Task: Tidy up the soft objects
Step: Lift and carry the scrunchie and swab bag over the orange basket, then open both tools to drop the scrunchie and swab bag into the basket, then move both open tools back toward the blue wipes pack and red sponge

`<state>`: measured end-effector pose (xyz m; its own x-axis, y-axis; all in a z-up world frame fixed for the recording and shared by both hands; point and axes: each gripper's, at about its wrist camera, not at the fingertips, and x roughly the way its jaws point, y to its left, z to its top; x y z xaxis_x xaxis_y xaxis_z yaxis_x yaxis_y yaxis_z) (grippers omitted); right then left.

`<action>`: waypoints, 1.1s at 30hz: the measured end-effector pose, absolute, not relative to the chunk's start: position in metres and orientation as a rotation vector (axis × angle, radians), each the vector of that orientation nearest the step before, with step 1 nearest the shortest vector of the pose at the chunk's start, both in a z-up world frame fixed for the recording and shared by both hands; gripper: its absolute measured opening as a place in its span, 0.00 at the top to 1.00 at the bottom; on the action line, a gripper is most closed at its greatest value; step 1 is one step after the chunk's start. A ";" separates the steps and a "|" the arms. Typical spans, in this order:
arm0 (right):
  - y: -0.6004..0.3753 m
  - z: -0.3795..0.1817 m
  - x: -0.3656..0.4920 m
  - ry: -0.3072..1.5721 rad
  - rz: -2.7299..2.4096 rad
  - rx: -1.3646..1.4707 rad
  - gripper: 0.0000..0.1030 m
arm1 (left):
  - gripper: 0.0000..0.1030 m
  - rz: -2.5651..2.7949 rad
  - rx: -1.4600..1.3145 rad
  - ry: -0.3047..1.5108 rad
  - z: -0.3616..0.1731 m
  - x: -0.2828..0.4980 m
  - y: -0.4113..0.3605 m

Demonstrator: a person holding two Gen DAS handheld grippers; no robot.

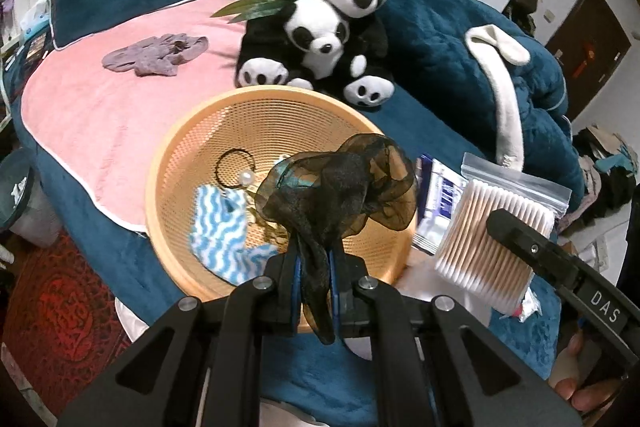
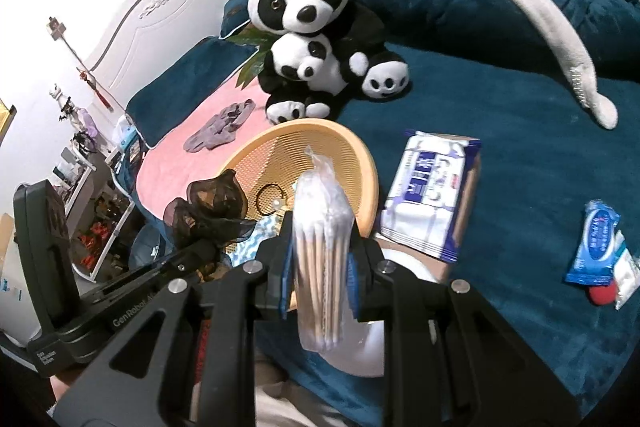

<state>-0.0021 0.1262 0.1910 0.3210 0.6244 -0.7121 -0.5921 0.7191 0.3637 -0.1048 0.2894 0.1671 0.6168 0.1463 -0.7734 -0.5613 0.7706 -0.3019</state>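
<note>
Left gripper point(image 1: 314, 265), marked "GenRobot": fingers clenched on sheer black organza scrunchie point(image 1: 340, 183). Right gripper point(image 2: 320, 259), marked "DAS": fingers clamping clear zip bag of wooden cotton swabs point(image 2: 320, 247). Below: round orange mesh plastic basket point(image 1: 224, 123).

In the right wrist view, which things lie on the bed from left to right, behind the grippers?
Purple cloth → orange basket → wipes pack → small blue packet.
</note>
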 end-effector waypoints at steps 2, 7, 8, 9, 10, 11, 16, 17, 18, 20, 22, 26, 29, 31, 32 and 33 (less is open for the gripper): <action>0.135 0.188 -0.001 0.962 0.814 0.032 0.79 | 0.91 0.446 -0.568 0.812 0.165 -0.105 0.296; 0.159 0.180 0.005 0.983 0.846 0.030 0.79 | 0.90 0.467 -0.581 0.822 0.157 -0.105 0.308; 0.162 0.179 0.006 0.987 0.853 0.035 0.79 | 0.89 0.468 -0.583 0.827 0.155 -0.104 0.310; 0.166 0.178 0.008 0.995 0.862 0.044 0.76 | 0.89 0.473 -0.587 0.833 0.152 -0.104 0.313; 0.169 0.176 0.010 1.001 0.869 0.055 0.76 | 0.83 0.479 -0.590 0.837 0.150 -0.104 0.315; 0.172 0.174 0.012 1.013 0.883 0.067 0.75 | 0.67 0.482 -0.596 0.845 0.148 -0.104 0.317; 0.171 0.170 0.016 1.037 0.868 0.102 0.31 | 0.08 0.516 -0.614 0.835 0.146 -0.110 0.322; 0.168 0.171 0.016 1.028 0.861 0.105 0.26 | 0.04 0.525 -0.613 0.840 0.145 -0.110 0.323; 0.167 0.171 0.016 1.024 0.852 0.103 0.18 | 0.04 0.535 -0.608 0.847 0.145 -0.111 0.323; 0.164 0.172 0.016 1.026 0.837 0.091 0.06 | 0.02 0.556 -0.593 0.855 0.146 -0.112 0.322; 0.161 0.171 0.015 1.035 0.816 0.070 0.00 | 0.01 0.573 -0.580 0.857 0.147 -0.114 0.321; 0.155 0.172 0.008 1.033 0.798 0.018 0.00 | 0.01 0.583 -0.571 0.854 0.151 -0.121 0.317; 0.149 0.174 0.002 1.029 0.793 -0.001 0.00 | 0.01 0.584 -0.566 0.852 0.155 -0.126 0.313; 0.146 0.175 -0.001 1.024 0.789 -0.006 0.00 | 0.01 0.582 -0.563 0.852 0.157 -0.127 0.310; 0.144 0.175 -0.002 1.024 0.788 -0.008 0.00 | 0.01 0.580 -0.561 0.852 0.158 -0.128 0.308; 0.142 0.176 -0.004 1.024 0.786 -0.008 0.00 | 0.01 0.579 -0.559 0.852 0.159 -0.130 0.306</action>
